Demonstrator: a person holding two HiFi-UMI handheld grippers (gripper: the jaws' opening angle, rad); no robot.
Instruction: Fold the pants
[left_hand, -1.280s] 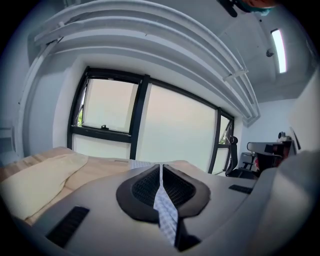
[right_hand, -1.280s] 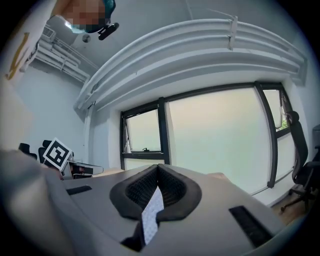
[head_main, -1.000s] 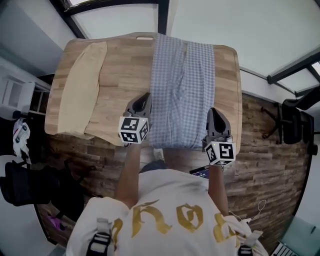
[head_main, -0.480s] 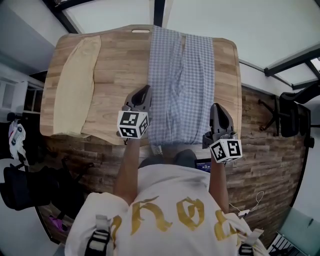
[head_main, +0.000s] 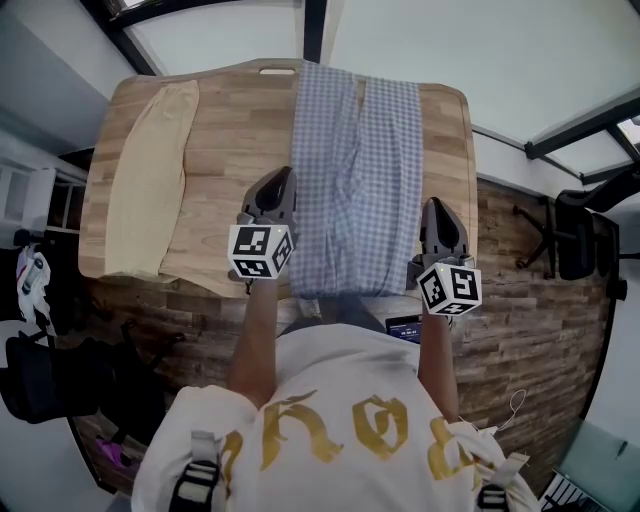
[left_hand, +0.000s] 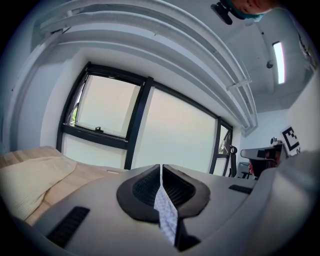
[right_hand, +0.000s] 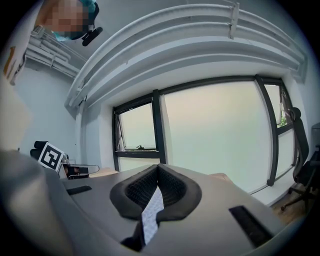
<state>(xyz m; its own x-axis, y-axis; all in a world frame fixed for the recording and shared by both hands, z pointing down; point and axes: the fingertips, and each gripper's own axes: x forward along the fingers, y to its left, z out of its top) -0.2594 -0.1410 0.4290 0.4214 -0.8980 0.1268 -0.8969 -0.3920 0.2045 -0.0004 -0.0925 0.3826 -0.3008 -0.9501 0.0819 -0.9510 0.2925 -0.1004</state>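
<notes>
— Our left hand-held gripper (head_main: 279, 178) and right hand-held gripper (head_main: 437, 206) have both edged forward over the worktop (head_main: 240, 120) since a second ago. They have risen a little, and the near end of the pants (head_main: 355, 170) has come with them.
— Do we have a proper hold on each side?
— We do. Each one's jaws are pressed together on a thin pinch of checked fabric, the left at the near left corner, the right at the near right corner. Nothing else is in either.
— And the rest of the pants?
— Flat and lengthwise on the right half of the worktop, legs reaching the far edge. A cream cloth (head_main: 150, 180) lies well apart on the left; we leave it alone.
— So we judge the fold is only starting.
— Yes. To do it well, we should carry both corners at the same height and pace, so the near edge stays straight and taut between us. We lift enough to clear the fabric below, then travel towards the far end and lay edge over edge.
— Risks?
— A pinch this thin could slip if we tug sideways, and one side running ahead would skew the fold.
</notes>
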